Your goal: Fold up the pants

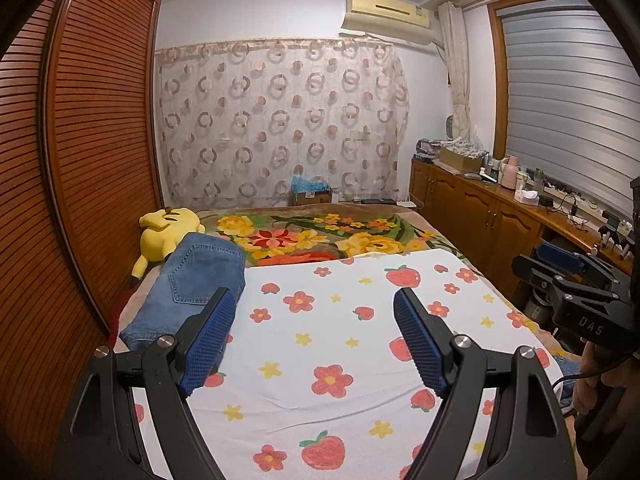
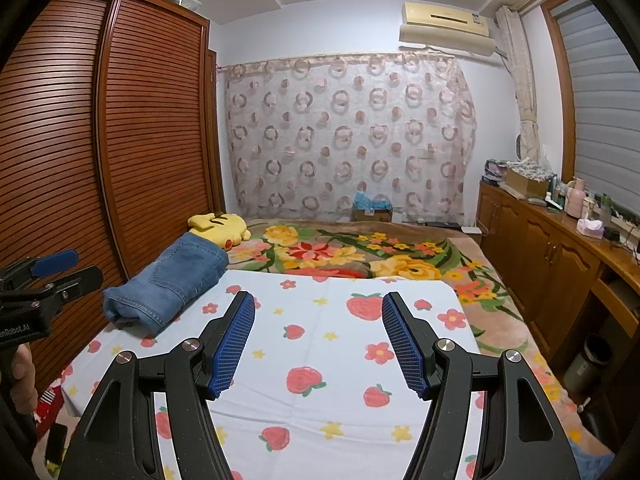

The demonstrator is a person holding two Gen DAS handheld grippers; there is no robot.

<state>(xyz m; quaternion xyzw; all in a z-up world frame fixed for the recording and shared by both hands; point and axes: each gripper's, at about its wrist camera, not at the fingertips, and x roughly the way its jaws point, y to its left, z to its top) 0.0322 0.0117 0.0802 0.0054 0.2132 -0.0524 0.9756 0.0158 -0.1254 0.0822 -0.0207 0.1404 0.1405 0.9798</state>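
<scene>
On the bed's left side, folded jeans [image 1: 192,280] lie by the wardrobe [image 1: 100,140], both grippers held wide and empty above the strawberry sheet [image 1: 340,340].

The denim bundle runs lengthwise from the near-left toward the far end of the bed, its long axis roughly along the wardrobe doors; the far end touches a yellow plush toy [image 1: 168,228], the near rolled edge rests on the sheet's left margin. A back pocket faces up. The left gripper [image 1: 314,336] hovers just right of the jeans, jaws spread apart. The right gripper [image 2: 318,340] hangs over the sheet's middle, equally spread, gripping nothing.
</scene>
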